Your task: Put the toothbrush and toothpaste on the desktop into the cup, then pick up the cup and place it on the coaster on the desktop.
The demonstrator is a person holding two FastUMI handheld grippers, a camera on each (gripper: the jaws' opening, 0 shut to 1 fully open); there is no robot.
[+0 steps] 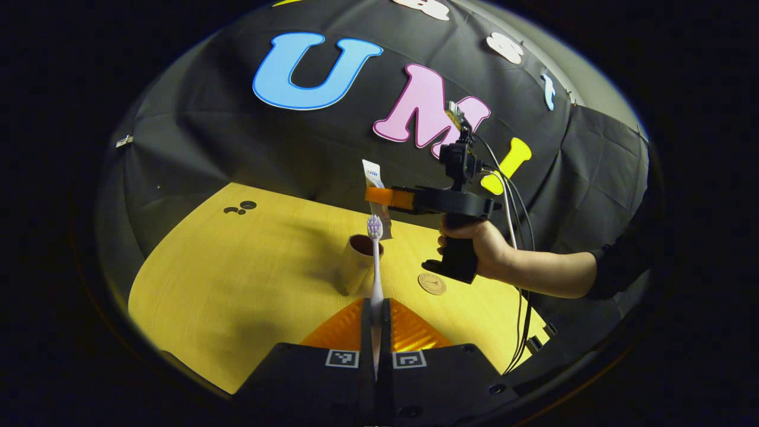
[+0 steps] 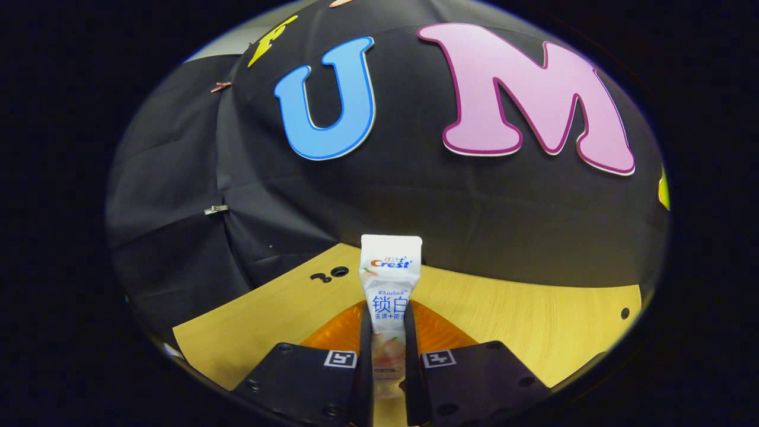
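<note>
In the left gripper view my left gripper (image 1: 376, 308) is shut on a white toothbrush (image 1: 375, 261), whose bristled head points up in front of the cup. The cup (image 1: 358, 264) stands on the wooden desktop (image 1: 249, 279) just beyond the brush. A round coaster (image 1: 431, 283) lies to the right of the cup. Above the cup a hand holds my right gripper (image 1: 379, 197), which is shut on the white toothpaste tube (image 1: 376, 196). In the right gripper view my right gripper (image 2: 388, 338) pinches the upright toothpaste tube (image 2: 389, 296) between both fingers.
The black cloth wall rises behind the desktop. Dark holes (image 1: 240, 208) mark the far left of the desktop. A person's forearm (image 1: 551, 273) and trailing cables (image 1: 522, 284) reach in from the right, above the desktop's right part.
</note>
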